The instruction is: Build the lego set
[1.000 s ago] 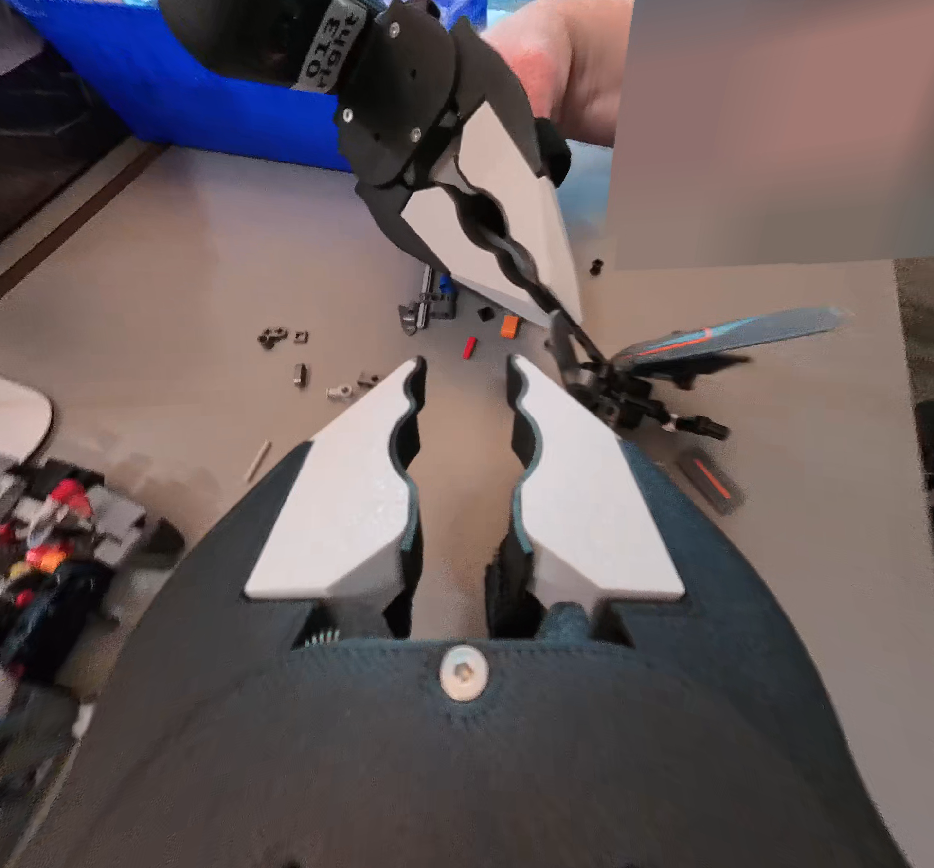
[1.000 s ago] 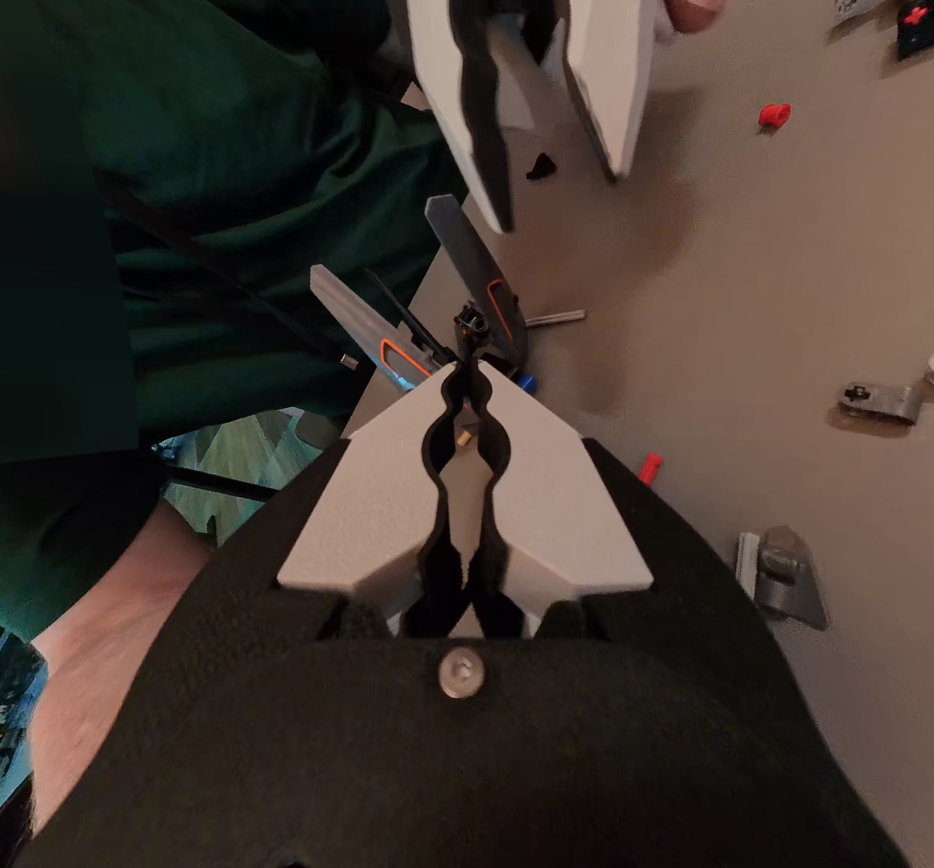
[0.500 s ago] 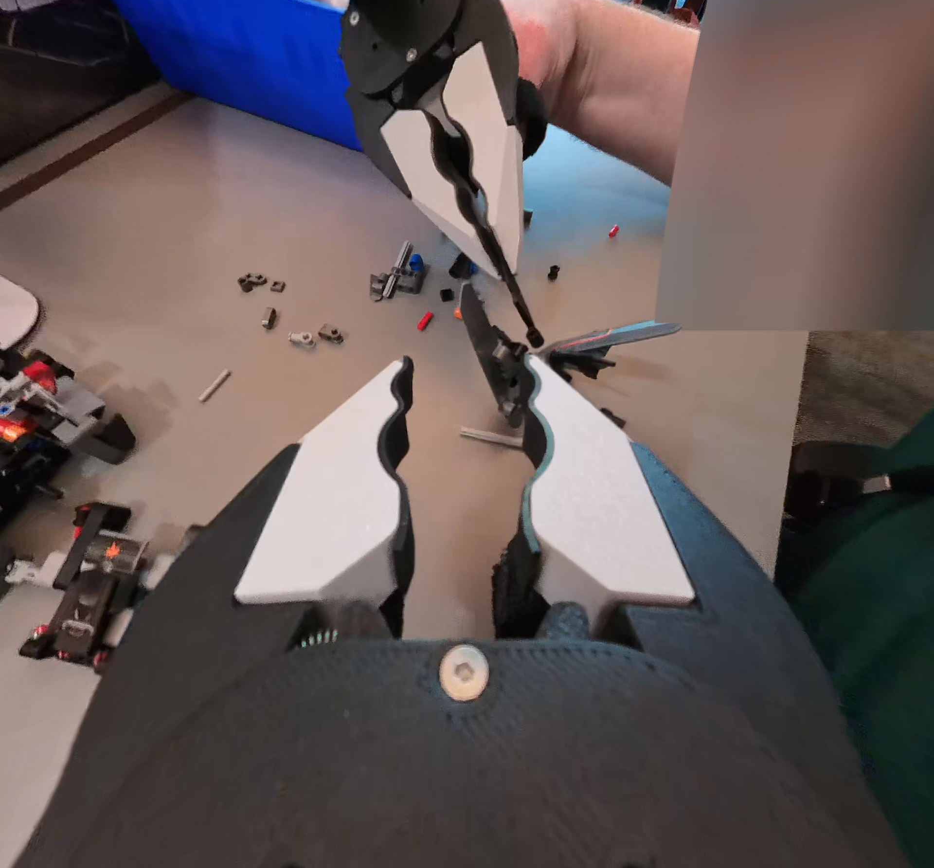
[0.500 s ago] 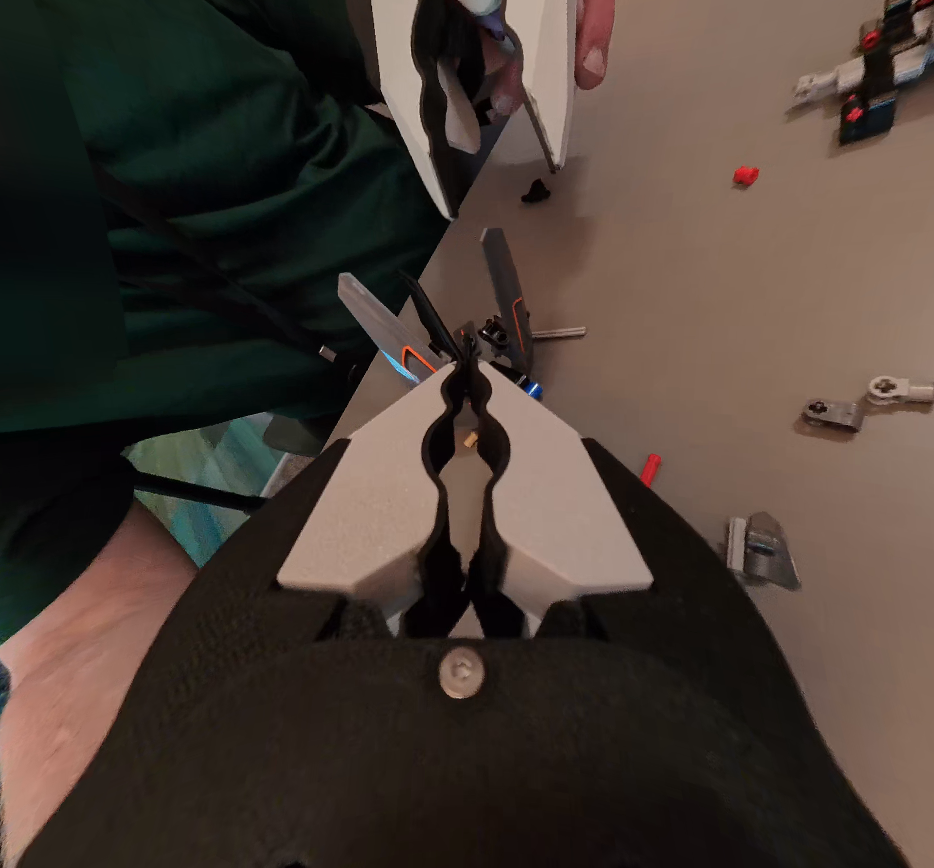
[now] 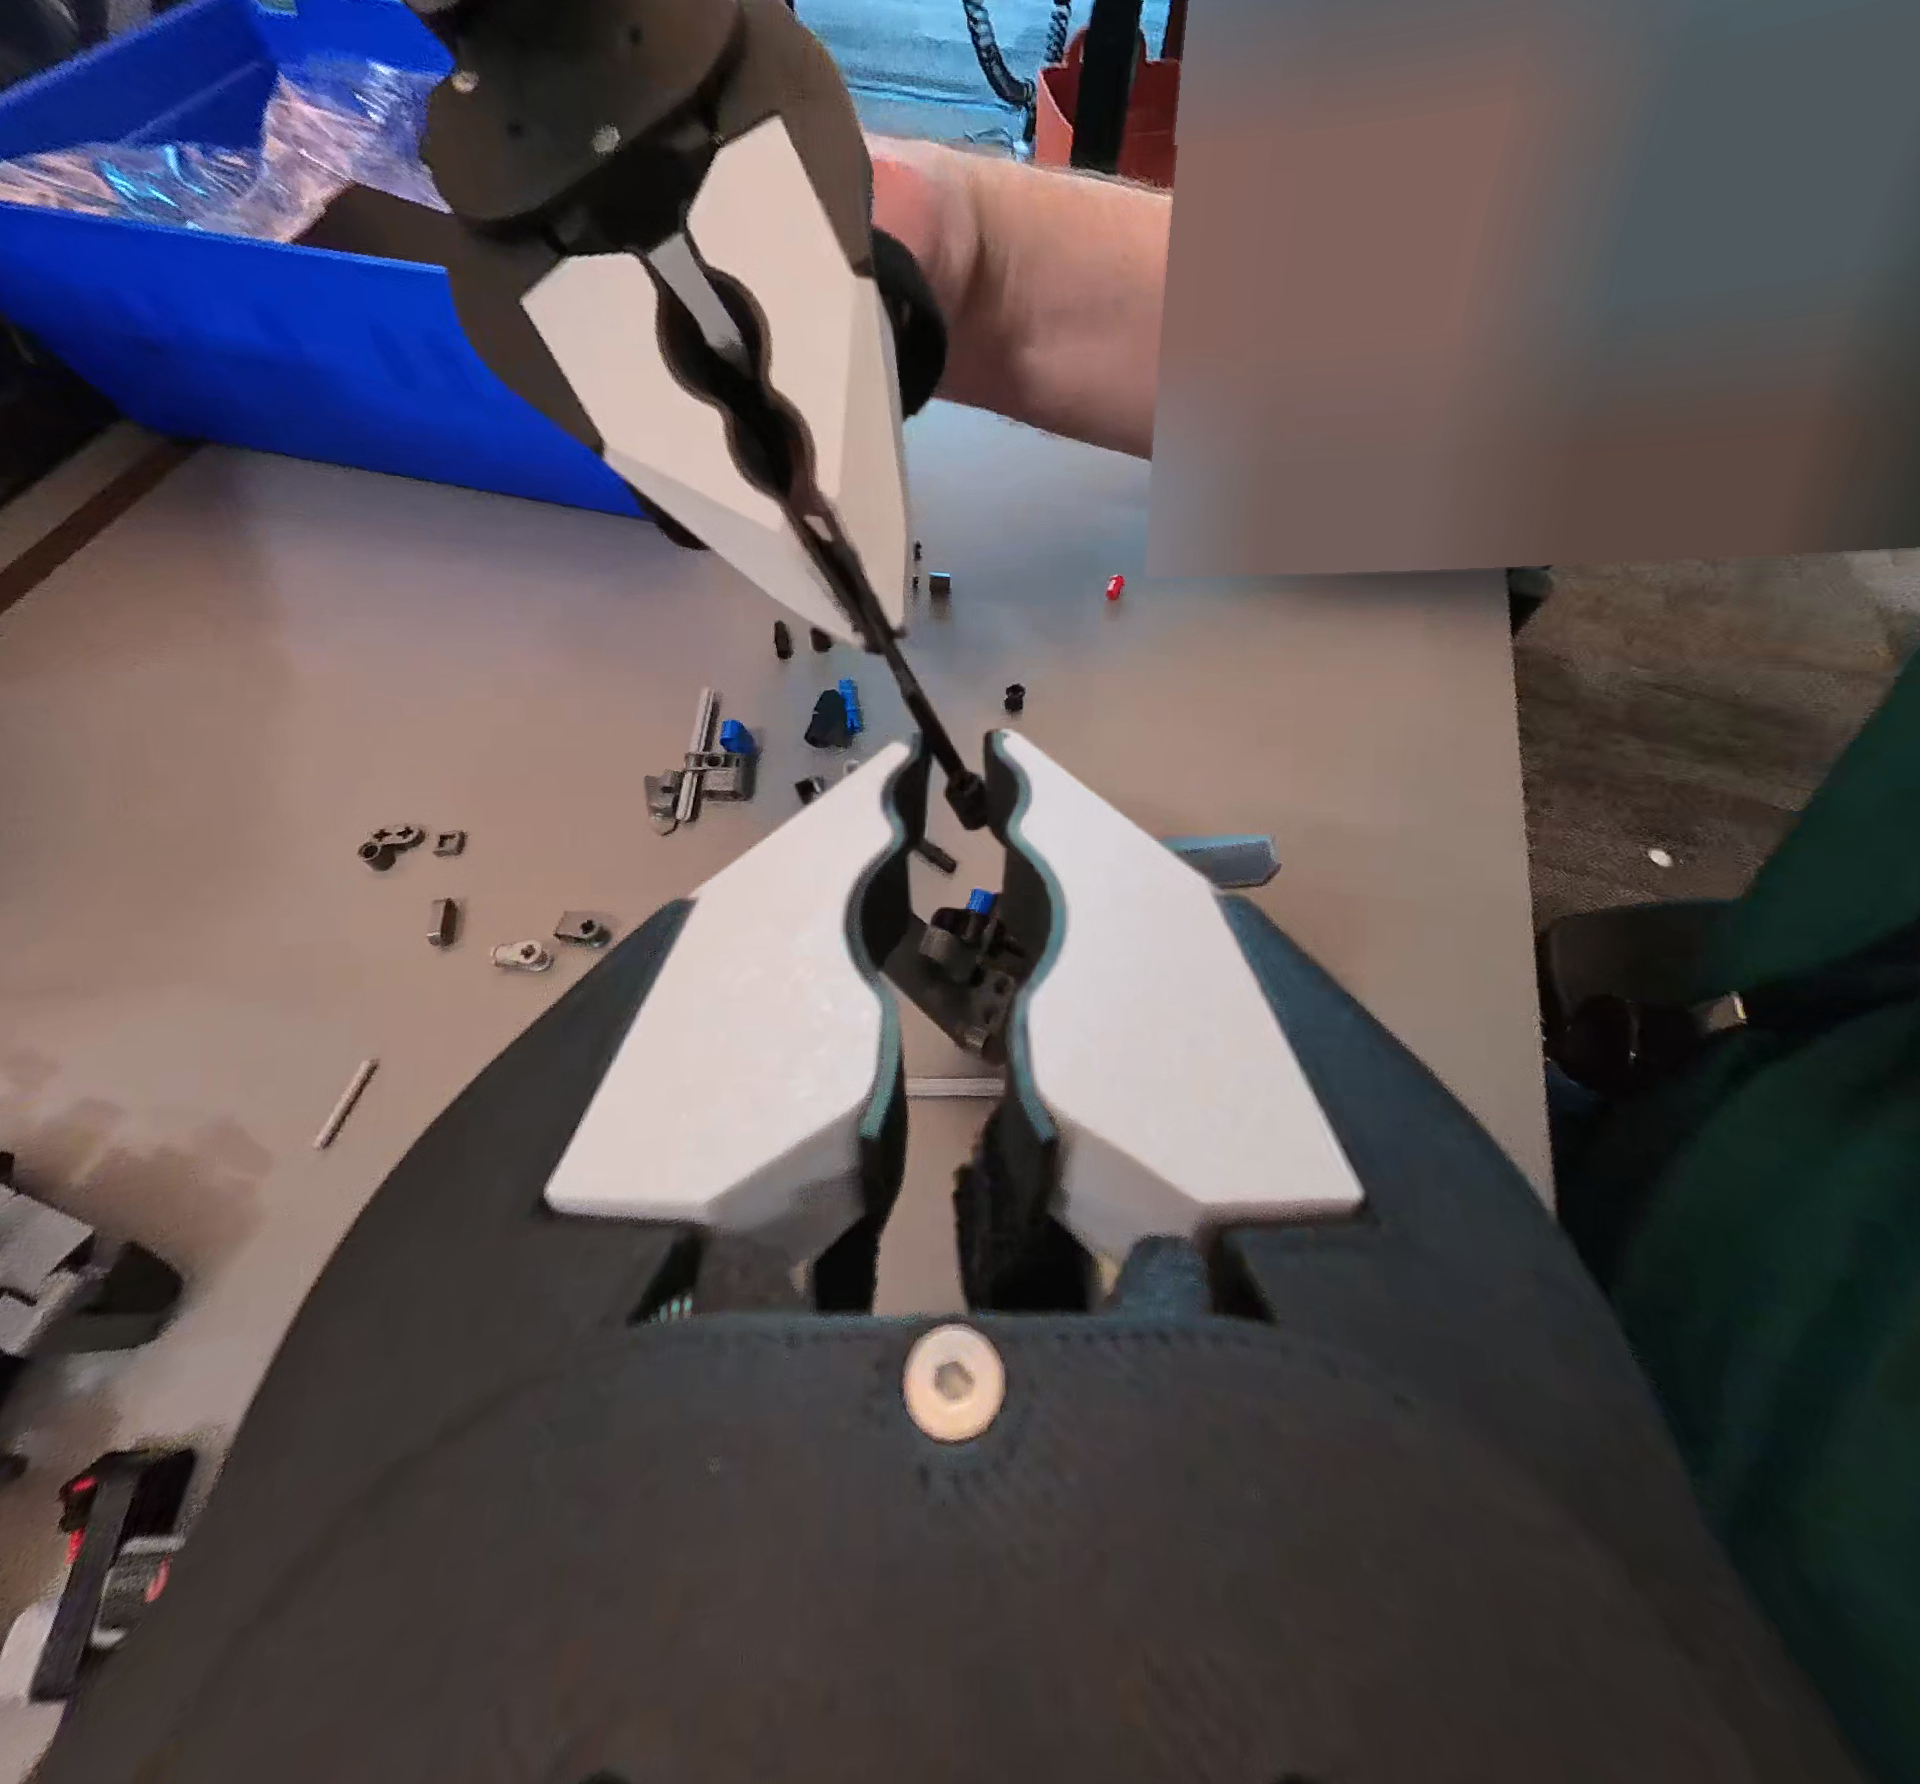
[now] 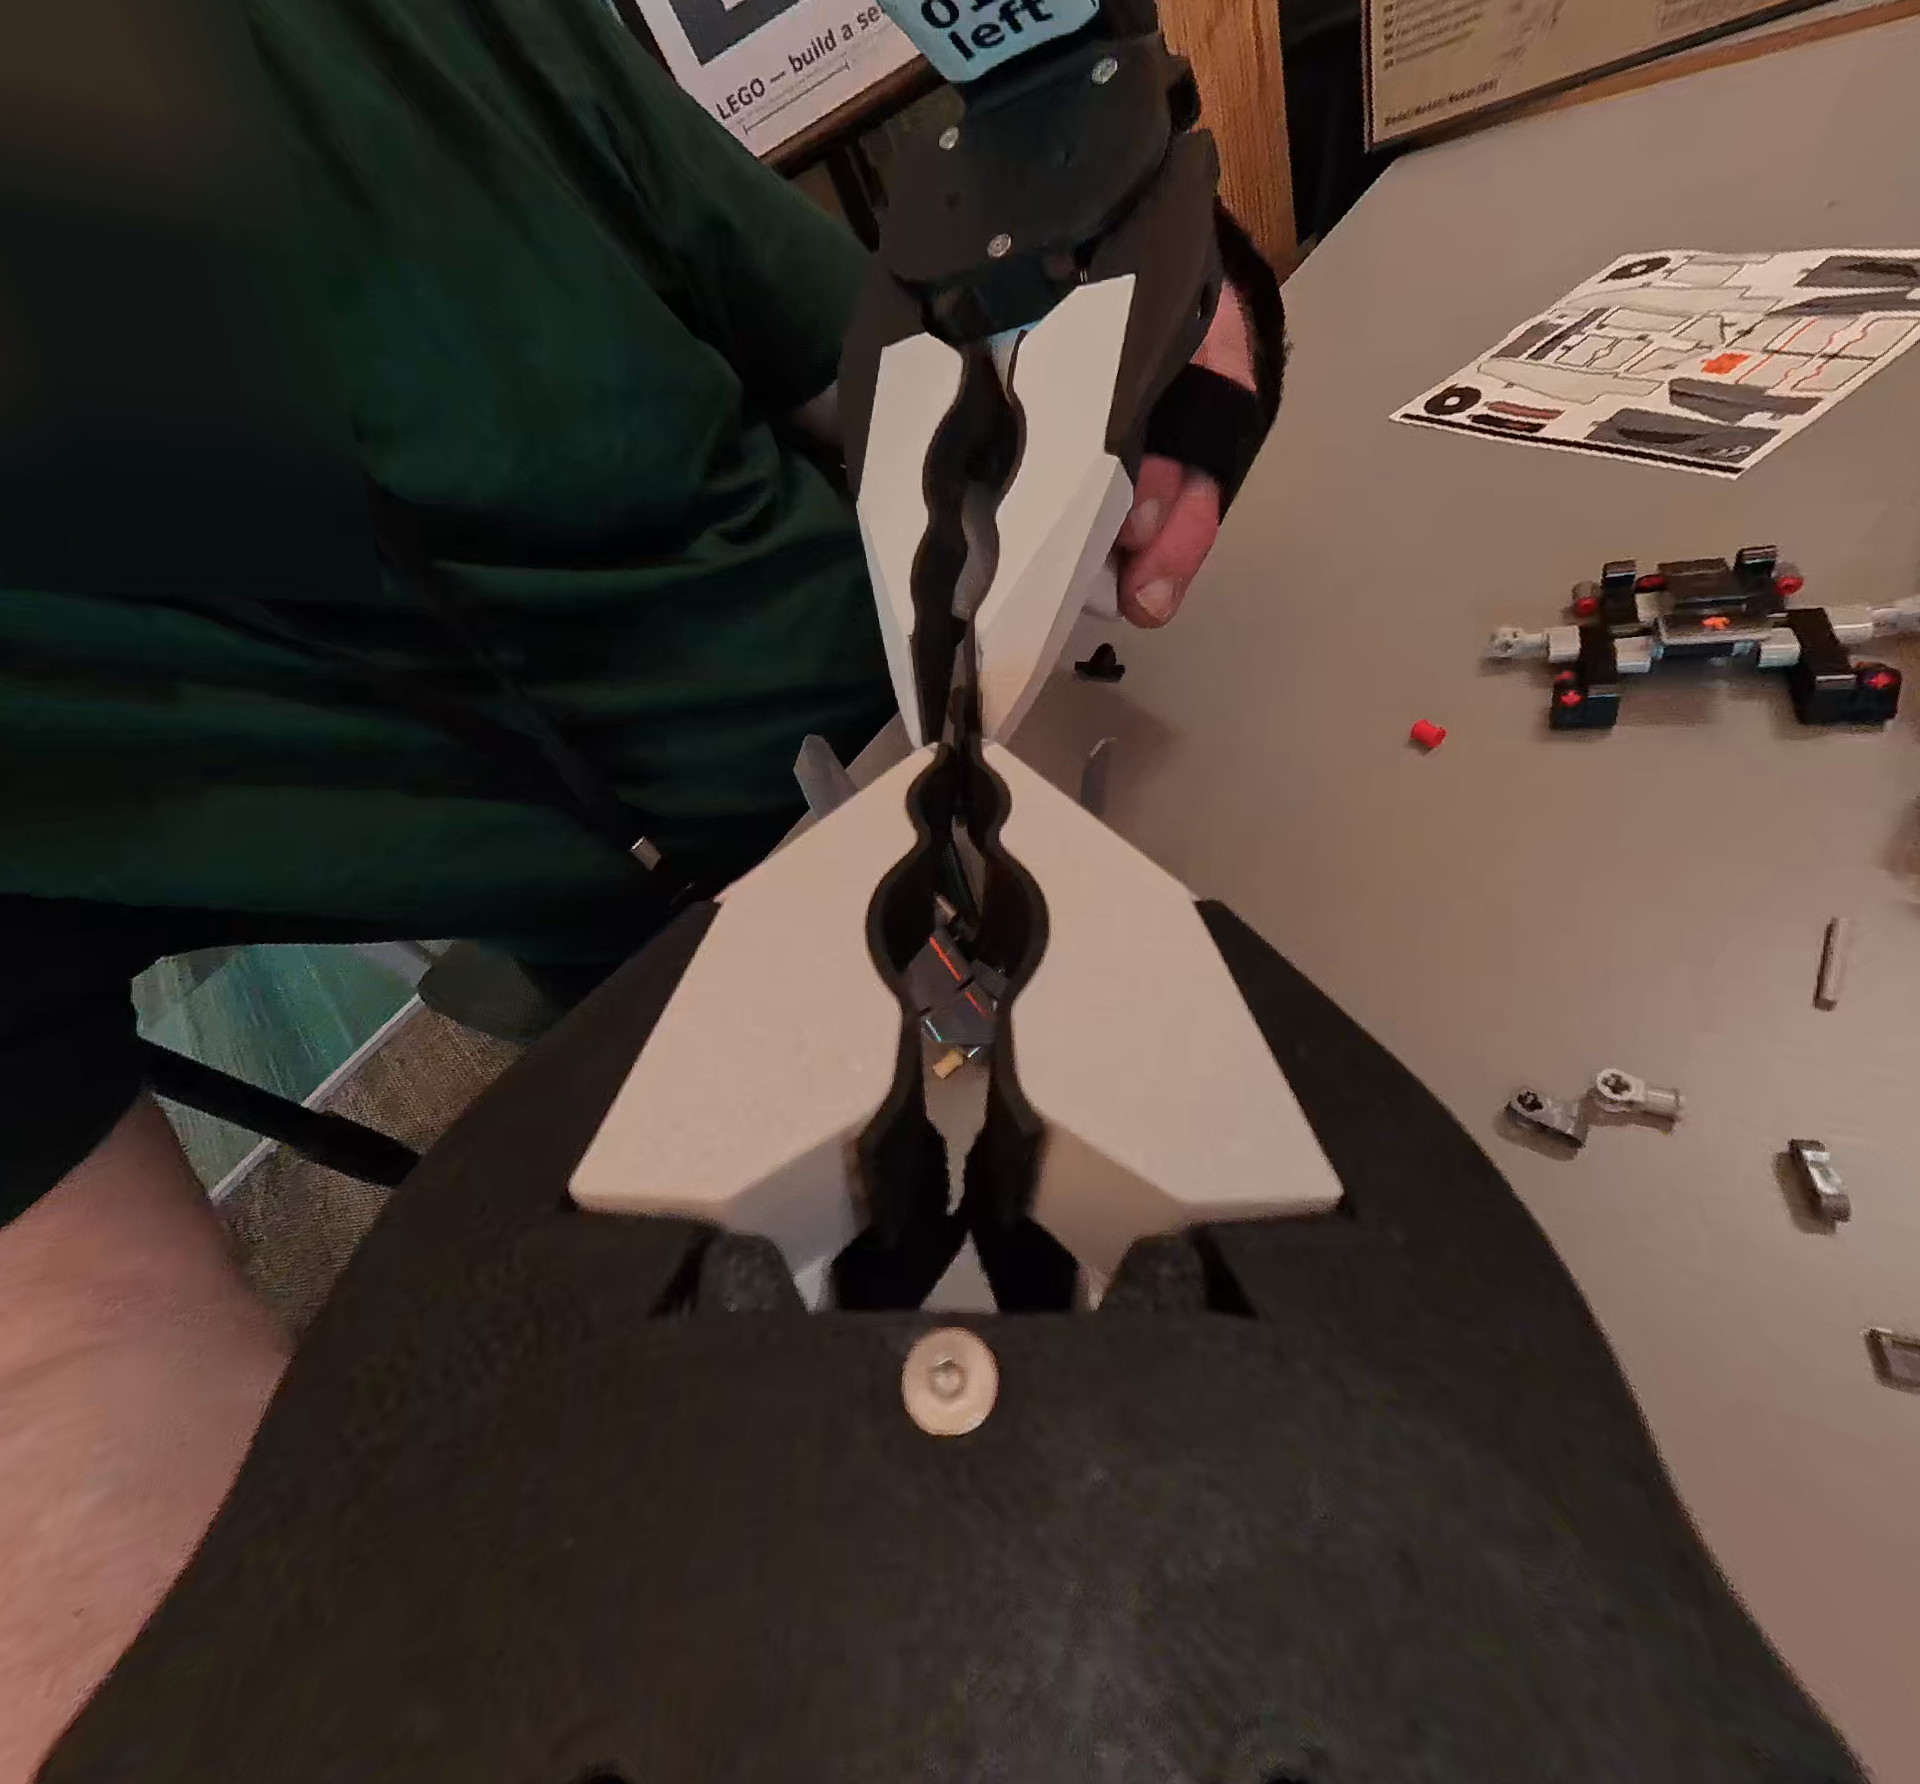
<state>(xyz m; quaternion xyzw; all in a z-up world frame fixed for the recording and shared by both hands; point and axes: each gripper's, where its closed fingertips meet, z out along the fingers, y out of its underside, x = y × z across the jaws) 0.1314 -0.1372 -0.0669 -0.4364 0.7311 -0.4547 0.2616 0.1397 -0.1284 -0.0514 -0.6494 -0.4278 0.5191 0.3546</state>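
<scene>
A small black lego assembly (image 5: 956, 955) with a blue pin and grey wing blades (image 5: 1231, 856) hangs above the table edge. My left gripper (image 5: 951, 758) is closed around its black body. A thin black rod (image 5: 925, 716) sticks up from it. My right gripper (image 5: 873, 622) reaches in from the upper left and is shut on that rod. In the right wrist view the right gripper (image 6: 956, 758) and the left gripper (image 6: 956, 721) meet tip to tip. A grey piece with an orange stripe (image 6: 951, 981) shows between the right fingers.
A blue bin (image 5: 260, 332) stands at the back left of the grey table (image 5: 312, 643). Loose small parts (image 5: 696, 778) and a grey axle (image 5: 346, 1102) lie ahead. A partial black build (image 6: 1704, 633), a red pin (image 6: 1429, 735) and a sticker sheet (image 6: 1683, 373) lie further along the table. The red pin (image 6: 1429, 735) is about 20 cm from both grippers' fingertips.
My left gripper has moved in onto the assembly and narrowed from wide open to closed around its body. The right gripper has kept its hold on the rod and now points straight at the left one.
</scene>
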